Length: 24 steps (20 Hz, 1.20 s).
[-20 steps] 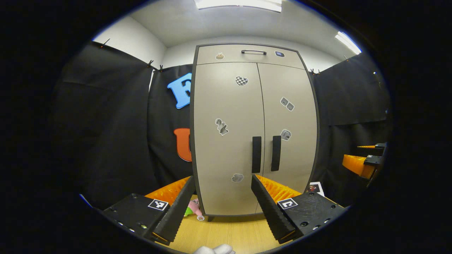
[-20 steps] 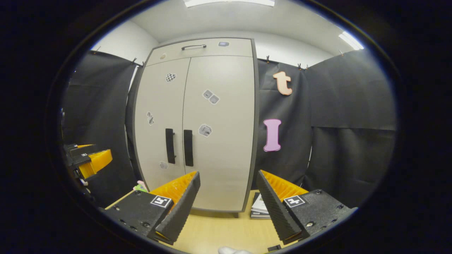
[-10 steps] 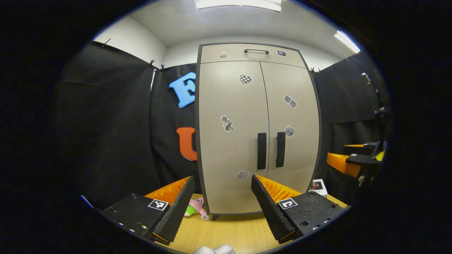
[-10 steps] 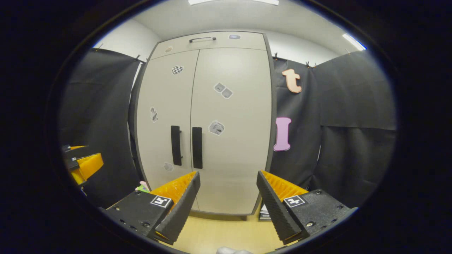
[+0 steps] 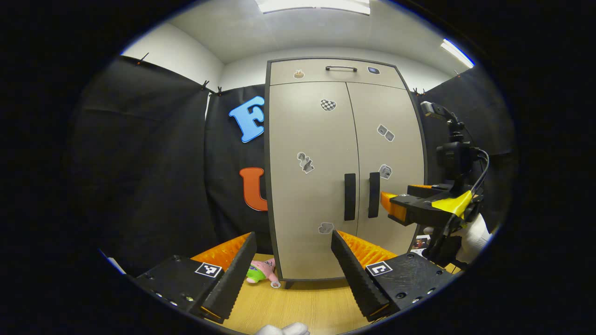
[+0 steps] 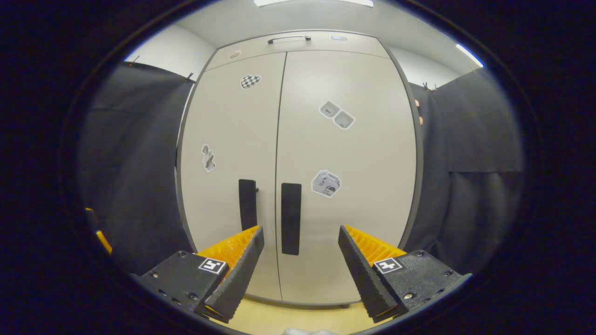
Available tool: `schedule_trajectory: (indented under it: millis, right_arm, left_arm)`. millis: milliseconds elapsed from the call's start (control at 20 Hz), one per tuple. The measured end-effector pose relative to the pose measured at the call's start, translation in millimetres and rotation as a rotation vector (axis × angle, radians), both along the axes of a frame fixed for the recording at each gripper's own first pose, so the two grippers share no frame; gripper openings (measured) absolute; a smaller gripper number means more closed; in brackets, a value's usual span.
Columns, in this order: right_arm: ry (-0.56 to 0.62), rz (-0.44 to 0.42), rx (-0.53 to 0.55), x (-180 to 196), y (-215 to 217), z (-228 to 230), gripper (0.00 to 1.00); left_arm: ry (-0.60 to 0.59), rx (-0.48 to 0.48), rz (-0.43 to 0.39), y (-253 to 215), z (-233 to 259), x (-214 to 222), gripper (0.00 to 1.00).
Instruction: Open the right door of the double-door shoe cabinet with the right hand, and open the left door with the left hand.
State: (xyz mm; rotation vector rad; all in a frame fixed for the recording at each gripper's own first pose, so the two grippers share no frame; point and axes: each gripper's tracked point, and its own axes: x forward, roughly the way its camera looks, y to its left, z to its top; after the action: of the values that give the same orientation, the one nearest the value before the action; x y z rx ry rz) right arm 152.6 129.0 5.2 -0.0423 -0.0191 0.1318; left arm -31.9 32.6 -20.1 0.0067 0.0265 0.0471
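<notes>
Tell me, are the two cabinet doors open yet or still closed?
Both shut. The left door and right door lie flush, with a thin seam between them, and the right gripper hovers open before the handles.

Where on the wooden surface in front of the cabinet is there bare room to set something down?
The wood surface is bare straight before the cabinet. The left corner holds a plush toy; the right holds booklets and the right gripper.

Bright ceiling strip lights (image 5: 316,4), sharp, fisheye-bent edges.
</notes>
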Motion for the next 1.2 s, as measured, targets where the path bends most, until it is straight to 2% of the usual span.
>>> schedule_trajectory:
  millis: [200,250,350,450,500,550,600,650,700,750,800,850,900,1000,1200]
  right_arm:
    - [0.002,-0.033,-0.028,32,6,-1,1.00]
    - [0.001,-0.034,-0.030,38,8,0,0.97]
    - [0.008,-0.043,-0.035,52,12,-2,1.00]
    - [0.022,-0.056,-0.028,62,13,-5,0.96]
    - [0.029,-0.064,-0.023,68,14,-6,0.93]
    - [0.037,-0.073,-0.021,73,14,-7,0.84]
    - [0.048,-0.067,-0.020,77,16,-9,0.80]
    - [0.055,-0.055,-0.017,78,20,-10,0.67]
    - [0.058,-0.059,-0.016,81,20,-12,0.65]
    - [0.062,-0.056,-0.015,81,22,-12,0.55]
    - [0.068,-0.058,-0.015,84,24,-14,0.51]
    - [0.059,-0.068,-0.011,84,24,-13,0.40]
    - [0.064,-0.072,-0.020,84,24,-14,0.41]
    - [0.072,-0.074,-0.016,84,24,-15,0.34]
    - [0.083,-0.066,-0.002,85,24,-16,0.32]
  left_arm:
    - [0.016,0.026,0.016,3,-5,-8,0.96]
    - [0.017,0.028,0.019,3,-6,-9,0.96]
    - [0.018,0.022,0.024,5,-6,-11,0.96]
    - [0.015,0.026,0.043,11,-4,-13,0.96]
    - [0.015,0.026,0.050,14,-5,-13,0.96]
    - [0.015,0.024,0.053,16,-5,-12,0.96]
    - [0.017,0.023,0.054,17,-5,-12,0.96]
    - [0.020,0.024,0.057,18,-6,-12,0.96]
    - [0.024,0.025,0.061,20,-7,-12,0.96]
    - [0.028,0.023,0.062,21,-8,-11,0.96]
    - [0.031,0.020,0.062,22,-9,-11,0.96]
    - [0.033,0.016,0.062,22,-9,-11,0.96]
    - [0.032,0.013,0.062,23,-9,-10,0.96]
    - [0.028,0.007,0.063,24,-8,-9,0.96]
    - [0.018,0.000,0.058,26,-6,-10,0.96]
